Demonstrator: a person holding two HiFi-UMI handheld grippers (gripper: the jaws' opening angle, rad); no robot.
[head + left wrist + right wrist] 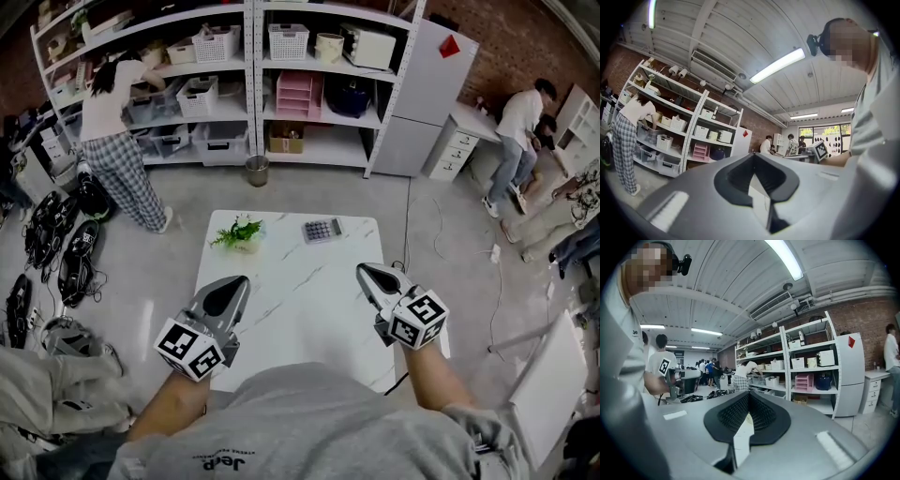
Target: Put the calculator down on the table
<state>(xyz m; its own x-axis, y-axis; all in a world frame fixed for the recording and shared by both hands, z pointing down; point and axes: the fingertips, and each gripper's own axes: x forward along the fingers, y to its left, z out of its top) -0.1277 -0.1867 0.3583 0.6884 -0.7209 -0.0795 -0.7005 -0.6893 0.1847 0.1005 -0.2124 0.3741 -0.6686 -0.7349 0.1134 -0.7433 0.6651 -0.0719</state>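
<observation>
A grey calculator (322, 230) lies flat on the white marble table (300, 300), near its far edge. Neither gripper touches it. My left gripper (240, 279) hovers over the table's near left part with its jaws shut and nothing in them. My right gripper (362, 269) hangs over the near right part, also shut and empty. Both point level toward the far side. In the left gripper view the jaws (753, 154) meet at their tips. The right gripper view shows its jaws (748, 393) pressed together too. The calculator is in neither gripper view.
A small potted plant (240, 233) stands at the table's far left, beside the calculator. Behind the table are white shelves (253, 84), a bin (257, 170) and a person (117, 141). Bags lie on the floor at left (56, 244); people stand at right (516, 141).
</observation>
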